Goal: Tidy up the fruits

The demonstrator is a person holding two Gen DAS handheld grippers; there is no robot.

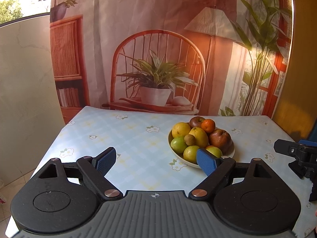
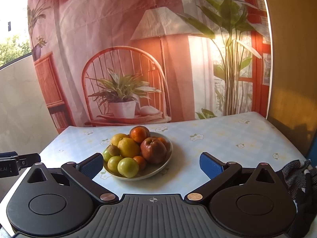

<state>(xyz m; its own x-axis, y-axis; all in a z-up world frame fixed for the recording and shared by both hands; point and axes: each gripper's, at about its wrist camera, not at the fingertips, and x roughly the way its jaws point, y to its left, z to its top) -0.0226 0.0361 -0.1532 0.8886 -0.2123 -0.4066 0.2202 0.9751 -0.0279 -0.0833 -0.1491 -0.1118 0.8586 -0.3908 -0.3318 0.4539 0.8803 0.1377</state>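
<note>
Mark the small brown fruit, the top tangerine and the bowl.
small brown fruit (image 1: 189,140), left wrist view, middle of its skin
top tangerine (image 1: 208,126), left wrist view, its front face
bowl (image 2: 158,171), right wrist view, near outer wall

The right finger of the left hand-held gripper (image 1: 156,161) covers the near rim of the bowl (image 1: 171,145) and part of a green fruit (image 1: 215,151) behind it. Beyond it to the right, the right hand-held gripper (image 2: 150,165) is cut off by the picture's edge. An apple (image 1: 196,121) at the back shows only its top.
</note>
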